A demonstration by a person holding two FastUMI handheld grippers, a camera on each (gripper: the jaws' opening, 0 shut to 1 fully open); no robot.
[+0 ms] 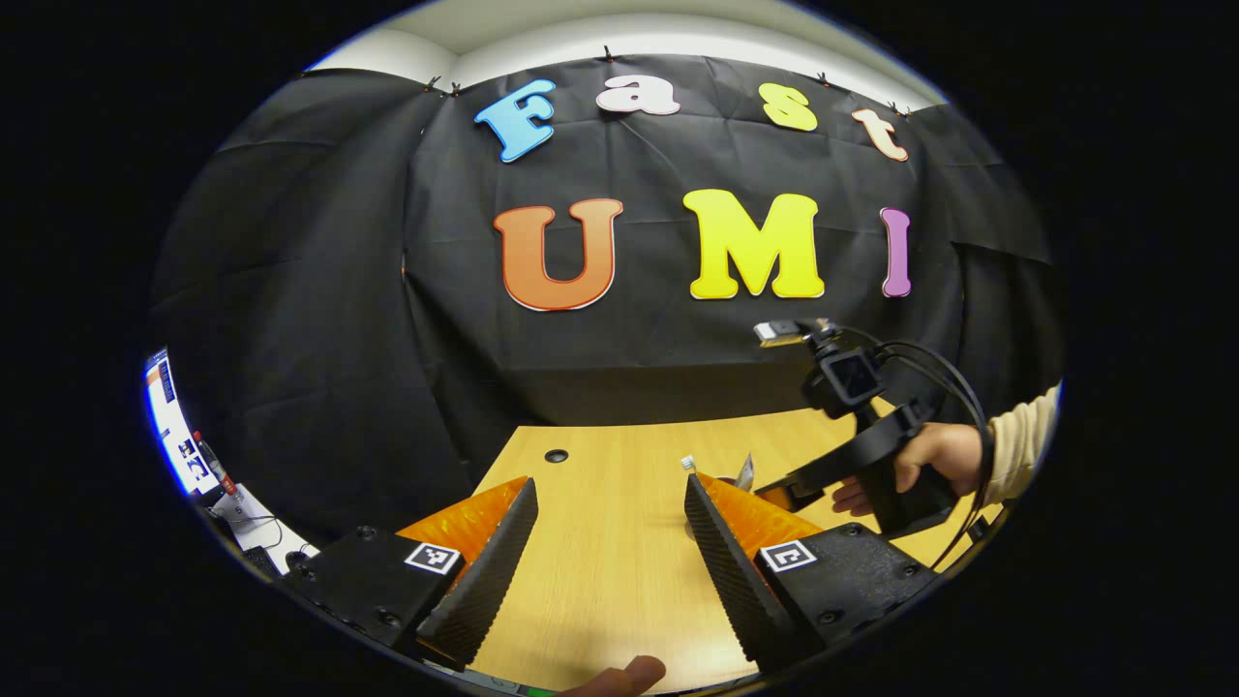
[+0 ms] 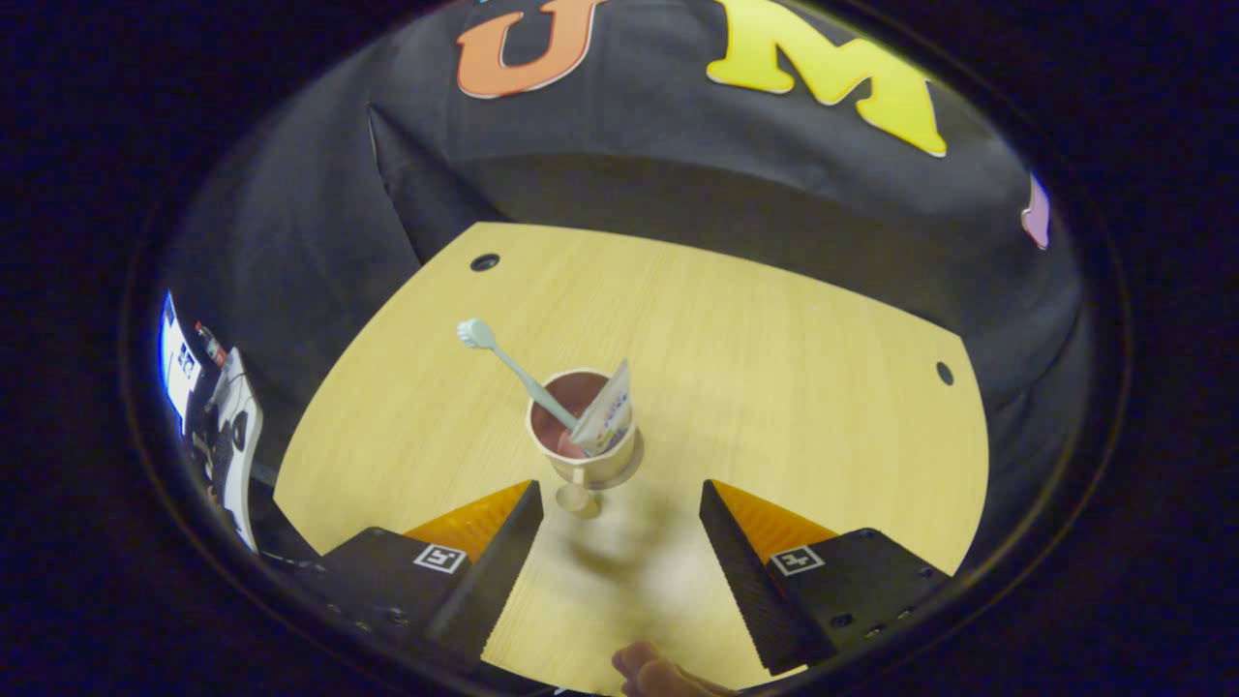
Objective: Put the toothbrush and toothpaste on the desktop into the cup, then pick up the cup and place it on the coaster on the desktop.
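Right hand-held gripper (image 2: 615, 542) hangs above the desk (image 2: 794, 387) with its fingers apart and nothing between them, tilted down toward the cup (image 2: 586, 440) just ahead of its tips. That posture reads to me as either lining up on the cup or having just let it go; I cannot tell which. The cup stands upright, with the toothbrush (image 2: 513, 368) leaning out of it, head up and away to the left, and the toothpaste (image 2: 605, 416) propped against the rim on the other side. Both lean because they are taller than the cup. A thin disc edge shows under the cup's base, likely the coaster, though I cannot be sure.

Left hand-held gripper (image 1: 610, 542) is likewise spread wide and empty, held low over bare wood, looking level toward the far wall, as if kept out of the way. From its view, a hand (image 1: 920, 469) grips the other tool off to the right.

Beyond the cup the desk is open wood on every side, with small cable holes (image 2: 484, 261) near the far corners. The far edge meets the black cloth wall (image 2: 678, 184), and the left edge drops off toward some clutter below.
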